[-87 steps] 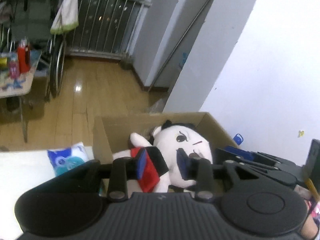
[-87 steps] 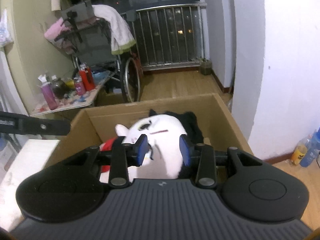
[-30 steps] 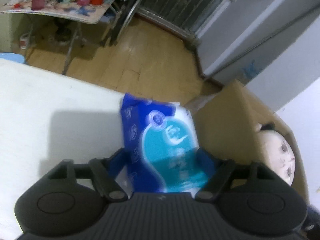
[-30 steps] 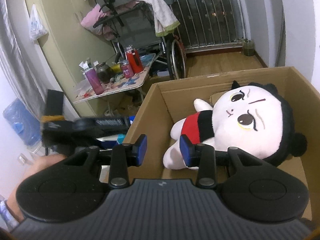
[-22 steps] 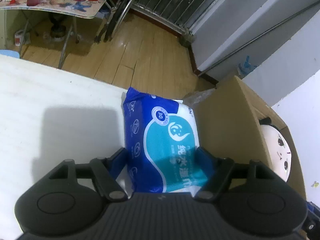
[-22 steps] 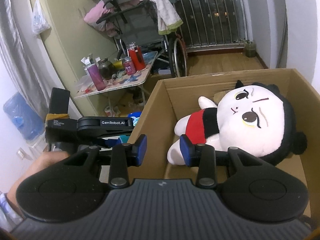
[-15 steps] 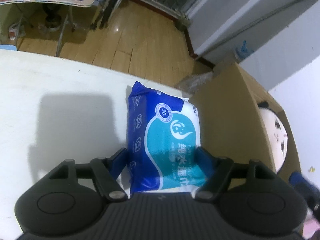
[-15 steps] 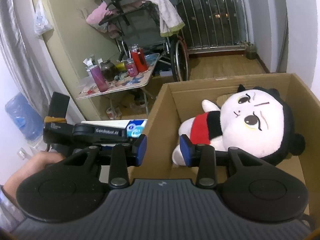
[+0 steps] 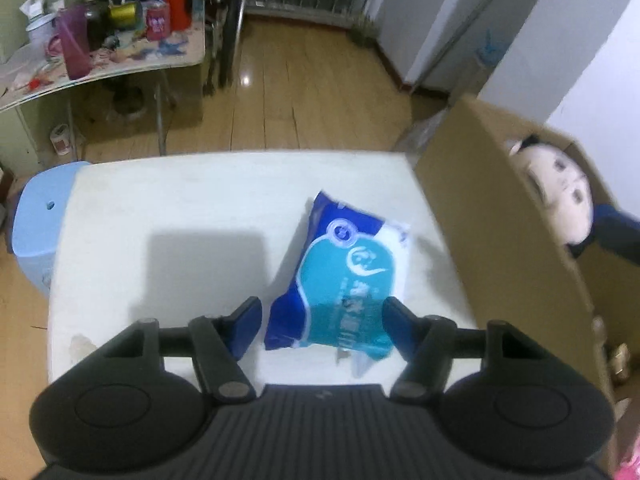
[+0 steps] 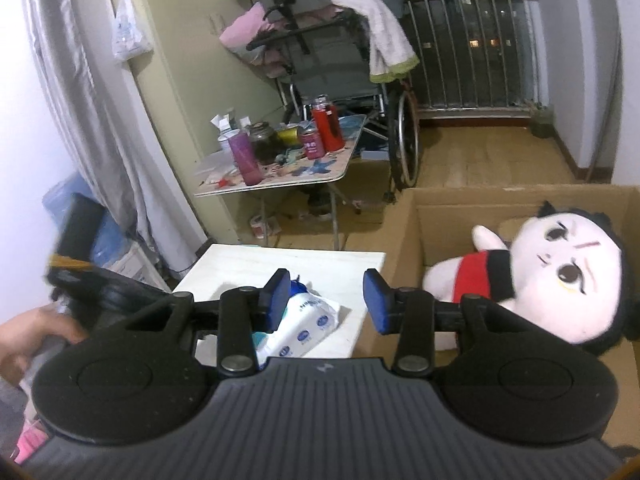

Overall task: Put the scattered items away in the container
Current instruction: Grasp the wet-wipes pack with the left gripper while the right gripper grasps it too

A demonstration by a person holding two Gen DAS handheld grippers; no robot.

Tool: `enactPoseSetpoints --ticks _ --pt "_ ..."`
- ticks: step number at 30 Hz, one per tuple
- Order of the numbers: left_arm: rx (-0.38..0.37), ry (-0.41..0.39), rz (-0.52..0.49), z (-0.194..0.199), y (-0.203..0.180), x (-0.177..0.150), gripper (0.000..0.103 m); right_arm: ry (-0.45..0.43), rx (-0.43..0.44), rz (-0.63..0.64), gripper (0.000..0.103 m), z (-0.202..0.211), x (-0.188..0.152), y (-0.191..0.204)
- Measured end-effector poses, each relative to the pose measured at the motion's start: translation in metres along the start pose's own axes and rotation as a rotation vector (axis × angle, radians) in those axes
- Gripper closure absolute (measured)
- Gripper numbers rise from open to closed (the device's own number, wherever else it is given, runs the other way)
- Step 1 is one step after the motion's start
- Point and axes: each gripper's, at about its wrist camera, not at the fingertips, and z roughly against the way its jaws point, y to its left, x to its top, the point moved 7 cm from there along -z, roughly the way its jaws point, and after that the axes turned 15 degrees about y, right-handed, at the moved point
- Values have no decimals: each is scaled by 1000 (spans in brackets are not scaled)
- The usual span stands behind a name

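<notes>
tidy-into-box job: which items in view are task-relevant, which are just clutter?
Task-relevant:
- wipes pack, lying on the white table, not yet boxed
- cardboard box
- plush doll, already in the box

Clutter:
- side table with red bottle and purple bottle
- wheelchair
- blue bin

Glossy plastic wipes pack (image 9: 344,276), matt cardboard box (image 9: 500,232), seemingly plush doll (image 10: 560,272)
</notes>
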Motion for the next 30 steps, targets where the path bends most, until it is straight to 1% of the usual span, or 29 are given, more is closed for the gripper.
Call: enactPoseSetpoints --ticks 1,2,3,4,5,6,7,9,10,11,12,13,14,15,16,17,18,19,21,22,24,25,26,27,29,30 --pt "-24 -14 37 5 1 -2 36 9 0 -1 63 -4 3 2" --pt "-63 -22 95 8 3 -5 36 25 7 0 63 -8 6 5" --pt "-109 -12 133 6 4 -9 39 41 13 3 63 -13 9 9" --pt "-176 10 169 3 2 -14 42 55 19 10 63 -19 12 13" --pt "-224 25 186 -1 1 -18 48 68 16 15 63 -25 16 16" --pt "-262 51 193 -6 -2 -22 49 74 13 10 63 -29 20 18" --pt "-272 70 197 -13 -3 -16 49 74 19 0 63 -32 23 19" --pt "-261 90 210 -27 -6 -19 49 78 41 -30 63 -39 28 21" --pt "-253 97 231 -35 -4 -18 50 81 50 -49 63 -41 31 21" --pt "-239 100 260 -42 1 -18 54 84 56 -60 63 -44 33 21" --pt "-228 96 285 -45 5 -17 55 88 60 -67 63 -47 35 22" --pt "-251 94 312 -49 10 -16 57 92 57 -68 63 -50 36 23" --pt "-292 89 342 -49 14 -14 68 98 51 -66 63 -53 37 24" --pt "-296 74 356 -45 18 -12 70 104 48 -61 63 -56 37 25" --pt "-262 59 349 -43 21 -10 70 110 48 -54 63 -59 38 27" --pt "-198 46 327 -39 24 -7 70 115 50 -49 63 -62 40 29" --pt "-161 36 318 -36 27 -6 70 118 53 -48 63 -64 41 30" --pt "-150 29 328 -35 32 -6 70 122 53 -51 62 -67 42 30" --pt "-170 14 365 -34 40 -6 71 137 58 -60 62 -73 43 32" --pt "-165 3 382 -33 43 -6 71 152 64 -67 62 -78 43 33" --pt "-141 -30 362 -28 46 -5 78 195 95 -100 62 -88 42 34" --pt "-127 -53 358 -23 48 -4 77 224 126 -128 61 -94 40 35" --pt "-127 -75 361 -20 50 -3 73 245 149 -152 59 -99 39 35" --pt "-141 -98 368 -18 51 -1 64 263 163 -182 57 -104 37 35" --pt "-187 -135 388 -11 53 1 51 273 156 -231 54 -112 36 35" --pt "-200 -151 398 -10 55 1 51 274 143 -243 52 -116 35 34"
